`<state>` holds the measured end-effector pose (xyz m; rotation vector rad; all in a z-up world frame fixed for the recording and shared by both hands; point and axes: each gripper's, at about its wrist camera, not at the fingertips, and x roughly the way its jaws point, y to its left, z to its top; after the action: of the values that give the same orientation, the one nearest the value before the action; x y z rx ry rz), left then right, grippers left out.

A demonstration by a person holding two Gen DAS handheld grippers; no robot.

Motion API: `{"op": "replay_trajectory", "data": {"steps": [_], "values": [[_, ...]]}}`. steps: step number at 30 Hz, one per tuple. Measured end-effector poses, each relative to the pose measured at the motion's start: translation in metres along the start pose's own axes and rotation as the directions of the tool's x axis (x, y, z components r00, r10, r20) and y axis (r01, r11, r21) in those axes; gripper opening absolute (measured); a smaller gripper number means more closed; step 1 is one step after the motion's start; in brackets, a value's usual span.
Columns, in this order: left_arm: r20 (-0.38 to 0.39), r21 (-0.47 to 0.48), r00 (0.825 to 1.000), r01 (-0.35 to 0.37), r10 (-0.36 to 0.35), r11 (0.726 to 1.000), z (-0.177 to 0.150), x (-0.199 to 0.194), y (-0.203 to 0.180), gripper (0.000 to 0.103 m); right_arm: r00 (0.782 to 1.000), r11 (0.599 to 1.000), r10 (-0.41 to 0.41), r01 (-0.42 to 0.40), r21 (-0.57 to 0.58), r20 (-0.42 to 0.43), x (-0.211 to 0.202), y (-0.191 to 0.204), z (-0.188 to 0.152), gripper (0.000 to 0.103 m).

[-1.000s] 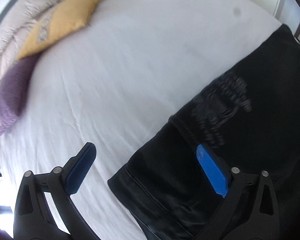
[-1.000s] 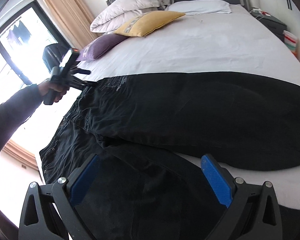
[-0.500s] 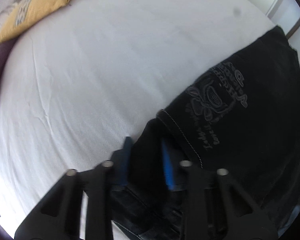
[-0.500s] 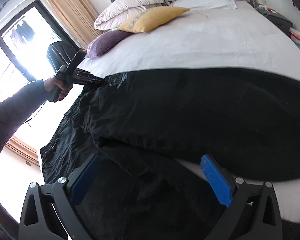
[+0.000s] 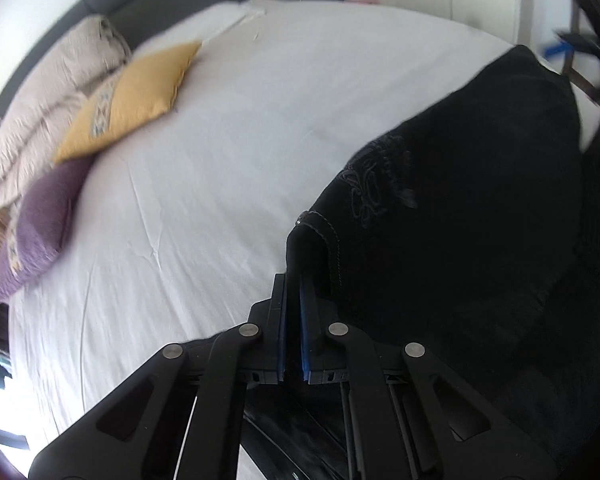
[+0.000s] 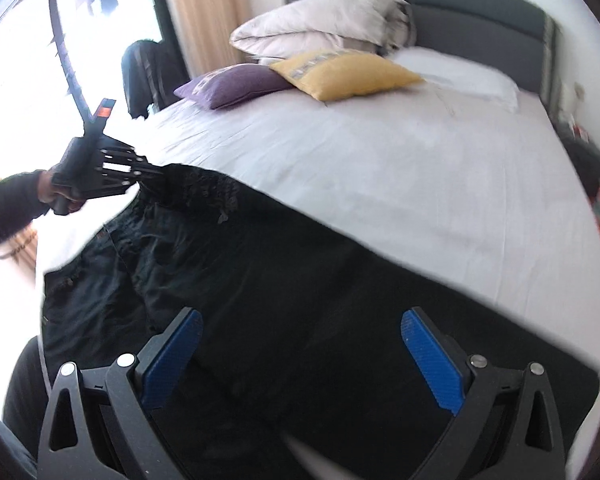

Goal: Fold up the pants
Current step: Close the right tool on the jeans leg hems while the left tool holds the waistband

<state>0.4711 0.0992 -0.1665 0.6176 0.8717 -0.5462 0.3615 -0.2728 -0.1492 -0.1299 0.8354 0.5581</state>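
Pants (image 6: 307,300): black, spread across the near part of the bed, one layer seen laid over another; a printed patch is seen near the waist corner (image 5: 311,224) in the left wrist view.
Position: the waist end is shown at the left of the right wrist view, the leg running to the right edge of the mattress; the far half of the bed is not covered by them.
Step in hand: judged to be the lifting of the waist corner so that a fold can be carried over; it would be done well if the corner were kept taut and raised evenly, the far edge matched to the near edge before release; a second hold farther along the leg would probably be needed to prevent sagging.
Left gripper (image 5: 292,292): blue pads pressed almost together, a fold of waist cloth pinched between them; in the right wrist view it (image 6: 148,170) is seen held by a hand (image 6: 54,192), the cloth drawn up to it.
Right gripper (image 6: 300,344): fingers (image 6: 431,360) spread wide; nothing is held; it is poised over the leg cloth, contact not being discernible.
Bed (image 6: 379,152): white sheet, lightly creased.
Surroundings: yellow cushion (image 6: 343,72), purple cushion (image 6: 236,84) and pale pillows (image 6: 323,24) are stacked at the far end against a grey headboard (image 6: 479,12); a window lies at far left.
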Motion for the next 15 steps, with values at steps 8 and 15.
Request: {"op": "replay_trajectory", "data": {"steps": [8,15], "values": [[0.103,0.012,0.994,-0.048,0.046,0.999,-0.015,-0.018,0.001,0.004,0.985,0.977,-0.109,0.081,-0.198,-0.136,0.053,-0.014,0.027,0.067],[0.175,-0.025,0.983,-0.06,0.064,0.998,-0.022,-0.028,0.01,0.004,0.968,0.955,-0.143,0.081,-0.286,-0.204,0.092,-0.028,0.041,0.067]]}}
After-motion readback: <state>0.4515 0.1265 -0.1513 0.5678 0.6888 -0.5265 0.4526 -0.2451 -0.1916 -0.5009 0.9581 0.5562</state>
